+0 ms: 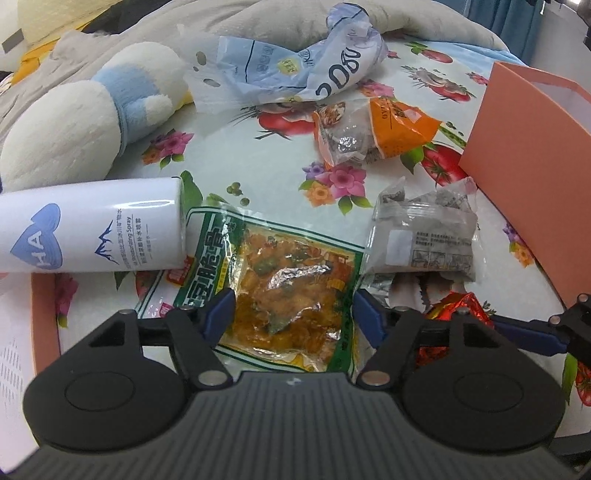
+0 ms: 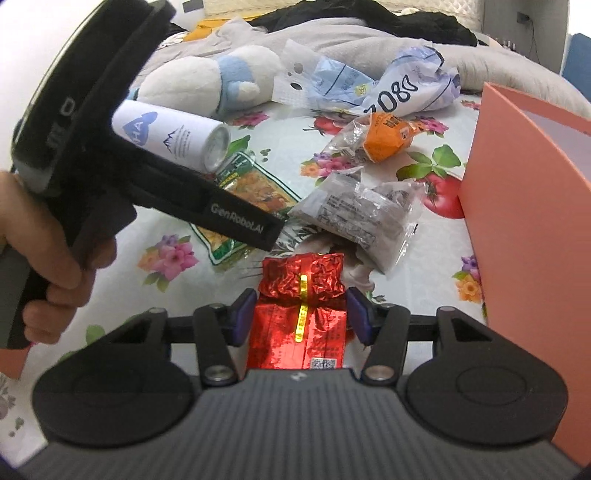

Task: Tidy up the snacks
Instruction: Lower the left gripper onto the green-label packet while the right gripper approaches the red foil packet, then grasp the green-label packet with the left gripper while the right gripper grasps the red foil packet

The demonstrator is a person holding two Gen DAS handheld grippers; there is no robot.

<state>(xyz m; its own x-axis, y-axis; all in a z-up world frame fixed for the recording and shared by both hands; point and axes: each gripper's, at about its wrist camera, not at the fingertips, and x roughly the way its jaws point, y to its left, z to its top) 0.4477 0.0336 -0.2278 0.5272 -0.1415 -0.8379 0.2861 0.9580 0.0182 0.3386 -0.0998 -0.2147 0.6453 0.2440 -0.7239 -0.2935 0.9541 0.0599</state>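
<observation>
- Toy (image 1: 85, 110): a white and blue plush lies at the far left of the flowered cloth (image 1: 236, 155).
- Can (image 1: 92, 225): a white spray can lies on its side just in front of the toy, its end over a corner of the green pack (image 1: 280, 280).
- Left gripper (image 1: 293, 314): tilted down over the green pack of yellow snacks; the fingers (image 1: 221, 306) stand apart on either side of the pack, with no clear press on it. In the right wrist view a hand (image 2: 44, 258) holds this gripper's handle.
- Blue bag (image 1: 303, 70): a crumpled pale blue wrapper lies at the far side, near a grey blanket (image 1: 280, 22).
- Orange pack (image 1: 402, 125): it lies beyond the middle, touching a clear pack of dark pieces.
- Grey pack (image 1: 424, 240): just right of the green pack, near the box.
- Red pack (image 2: 301, 314): shiny red foil, flat on the cloth nearest the right camera.
- Right gripper (image 2: 301, 317): the fingers (image 2: 243, 314) flank the red pack closely on both sides; I cannot tell whether they press it.
- Box (image 2: 528, 221): a salmon-pink open box stands at the far right, white inside.
</observation>
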